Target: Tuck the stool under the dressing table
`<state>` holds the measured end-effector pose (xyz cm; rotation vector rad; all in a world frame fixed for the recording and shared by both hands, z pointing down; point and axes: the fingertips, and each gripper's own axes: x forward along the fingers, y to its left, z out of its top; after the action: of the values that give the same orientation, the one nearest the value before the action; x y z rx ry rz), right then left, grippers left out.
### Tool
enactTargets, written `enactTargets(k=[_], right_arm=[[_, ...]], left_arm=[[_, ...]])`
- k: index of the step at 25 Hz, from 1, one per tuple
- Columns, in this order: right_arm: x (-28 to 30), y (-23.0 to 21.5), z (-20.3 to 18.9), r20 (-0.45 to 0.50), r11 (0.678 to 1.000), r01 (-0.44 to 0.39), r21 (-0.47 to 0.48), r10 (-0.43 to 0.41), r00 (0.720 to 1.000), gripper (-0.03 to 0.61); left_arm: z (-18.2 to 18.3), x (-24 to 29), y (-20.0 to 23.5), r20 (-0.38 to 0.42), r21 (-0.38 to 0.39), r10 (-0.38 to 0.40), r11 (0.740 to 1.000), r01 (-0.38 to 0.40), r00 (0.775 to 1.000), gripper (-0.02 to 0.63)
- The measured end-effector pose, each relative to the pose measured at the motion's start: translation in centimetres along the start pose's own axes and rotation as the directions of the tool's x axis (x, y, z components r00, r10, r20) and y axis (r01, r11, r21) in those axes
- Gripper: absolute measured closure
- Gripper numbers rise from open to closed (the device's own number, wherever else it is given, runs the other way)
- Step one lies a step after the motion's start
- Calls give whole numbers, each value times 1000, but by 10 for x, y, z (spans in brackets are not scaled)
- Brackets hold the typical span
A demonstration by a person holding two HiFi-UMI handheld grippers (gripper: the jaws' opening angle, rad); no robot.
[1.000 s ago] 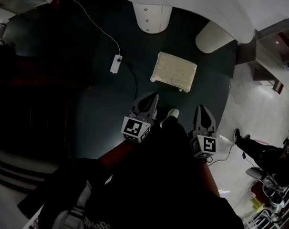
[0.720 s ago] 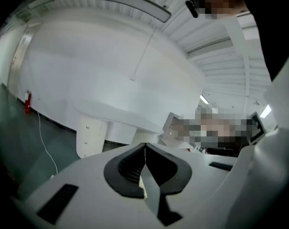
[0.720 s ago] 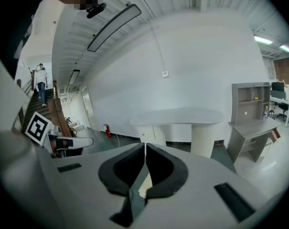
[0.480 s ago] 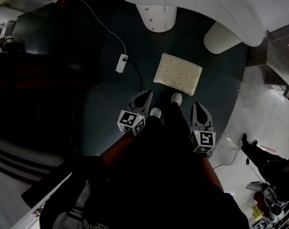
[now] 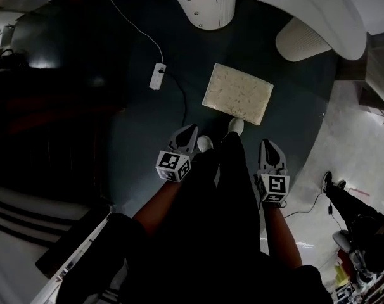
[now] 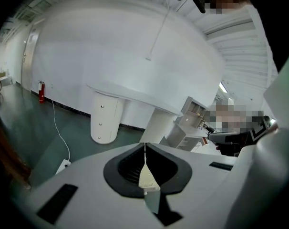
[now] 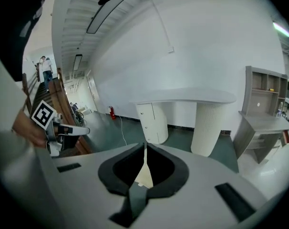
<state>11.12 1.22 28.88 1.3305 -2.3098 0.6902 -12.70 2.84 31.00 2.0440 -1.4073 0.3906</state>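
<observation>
The left claw [image 5: 189, 129] and the right claw [image 5: 271, 144] are both closed on nothing, held low on either side of the person's legs and angled down toward the stool [image 5: 237, 92]. That cream-cushioned stool stands on the dark green floor [image 5: 135, 125] just past the person's shoes [image 5: 236, 126] — near the front edge of the white dressing table [image 5: 281, 5] but not under it, opposite the gap between its drawer pedestal [image 5: 206, 8] and ribbed leg [image 5: 302, 40]. A power strip [image 5: 157, 76] lies on the floor left of the stool.

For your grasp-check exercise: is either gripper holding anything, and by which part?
Nothing is held. The left gripper and right gripper are both shut and empty; the stool stands apart from them.
</observation>
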Motion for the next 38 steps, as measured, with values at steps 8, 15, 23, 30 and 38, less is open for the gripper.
enactTargets(k=[8,15,23,30,38], right_arm=[[79,-36,-101,-121,994,90,68,-81,989,538],[125,-72,-187,-138,976,181,122,-164,977,539],[163,-113,-253,-172,977,206,48,-195,966,538],[186,-124,-312,-317,977,211,26,-192,929,428],[203,-126,-345,-366,978,206,42,-177,914,348]], left_arm=[[-72,82,60,-77,-25,0,1000,-2,997,595],[-138,150,98,-139,66,-13,998,23,990,595],[-191,190,134,-158,74,-7,997,19,987,595],[-218,213,146,-172,126,-34,990,56,985,478],[-262,230,160,-269,172,-52,980,101,962,376]])
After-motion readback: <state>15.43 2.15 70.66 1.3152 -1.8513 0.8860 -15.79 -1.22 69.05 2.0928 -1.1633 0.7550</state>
